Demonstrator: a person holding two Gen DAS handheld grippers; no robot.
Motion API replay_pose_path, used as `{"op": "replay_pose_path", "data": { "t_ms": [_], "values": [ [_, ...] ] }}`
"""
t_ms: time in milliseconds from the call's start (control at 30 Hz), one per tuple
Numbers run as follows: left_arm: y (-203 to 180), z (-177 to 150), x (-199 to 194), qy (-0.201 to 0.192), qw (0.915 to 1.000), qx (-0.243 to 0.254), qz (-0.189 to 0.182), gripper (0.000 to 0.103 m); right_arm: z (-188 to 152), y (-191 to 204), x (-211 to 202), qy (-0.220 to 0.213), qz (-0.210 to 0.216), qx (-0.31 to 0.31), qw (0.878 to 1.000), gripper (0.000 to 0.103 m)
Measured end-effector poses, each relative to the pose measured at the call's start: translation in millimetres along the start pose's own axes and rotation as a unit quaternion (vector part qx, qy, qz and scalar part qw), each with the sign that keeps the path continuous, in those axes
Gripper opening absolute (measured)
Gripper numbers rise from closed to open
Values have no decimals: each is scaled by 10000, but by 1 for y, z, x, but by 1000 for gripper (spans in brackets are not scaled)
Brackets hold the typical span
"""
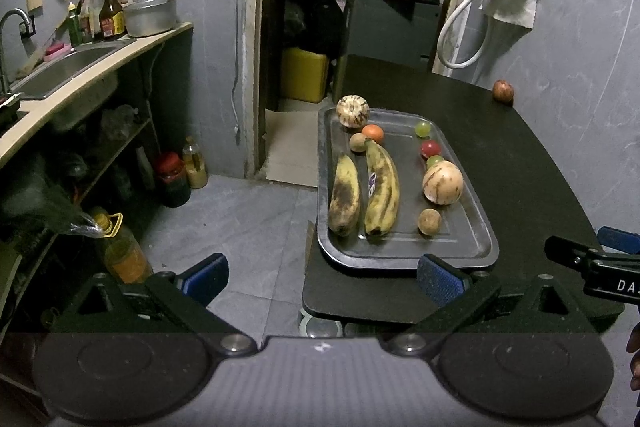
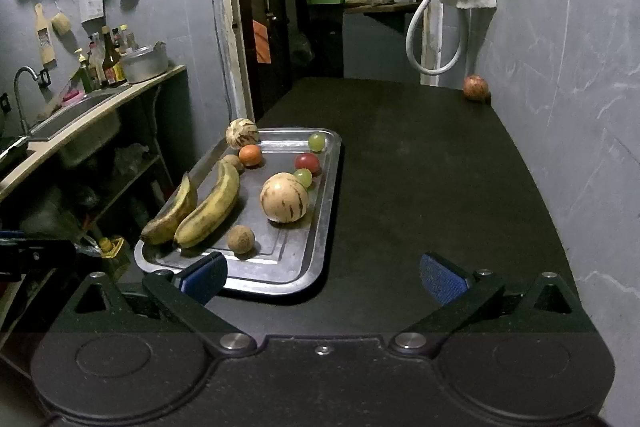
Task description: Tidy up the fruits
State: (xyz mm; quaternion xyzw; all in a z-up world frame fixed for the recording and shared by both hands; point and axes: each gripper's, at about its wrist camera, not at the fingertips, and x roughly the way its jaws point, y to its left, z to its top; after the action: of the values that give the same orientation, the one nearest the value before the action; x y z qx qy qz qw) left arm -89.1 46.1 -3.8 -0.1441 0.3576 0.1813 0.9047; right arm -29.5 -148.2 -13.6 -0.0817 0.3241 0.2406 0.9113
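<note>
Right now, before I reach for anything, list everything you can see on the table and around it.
Tray: 1, metal, left part of the table.
Bananas: 2, yellow with brown spots, left side of tray, side by side.
Striped melons: 2, pale; one mid-tray, one at the far left corner.
Brown round fruits: 2; one near end, one by the orange.
Orange: 1, far left of tray.
Green fruits: 2, right side of tray.
Red fruit: 1, between the green ones.
Reddish fruit: 1, alone on the table, far right by the wall.
Table: 1, black.
Sink counter: left, with bottles and pot.
Left gripper: open, empty.
Right gripper: open, empty.
</note>
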Motion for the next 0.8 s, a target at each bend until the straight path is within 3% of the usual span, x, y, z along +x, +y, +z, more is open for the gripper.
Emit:
{"op": "replay_pose_path", "data": {
  "t_ms": [333,600,800],
  "values": [
    [1,6,9,189,9996,227,-49,102,3,5,6,85,-88,63,9999,102],
    [-2,15,15,221,9972,689,165,102,8,16,13,141,-203,70,9997,102],
    [9,24,20,169,9969,762,-44,102,14,26,19,165,-293,87,9994,102]
  ]
}}
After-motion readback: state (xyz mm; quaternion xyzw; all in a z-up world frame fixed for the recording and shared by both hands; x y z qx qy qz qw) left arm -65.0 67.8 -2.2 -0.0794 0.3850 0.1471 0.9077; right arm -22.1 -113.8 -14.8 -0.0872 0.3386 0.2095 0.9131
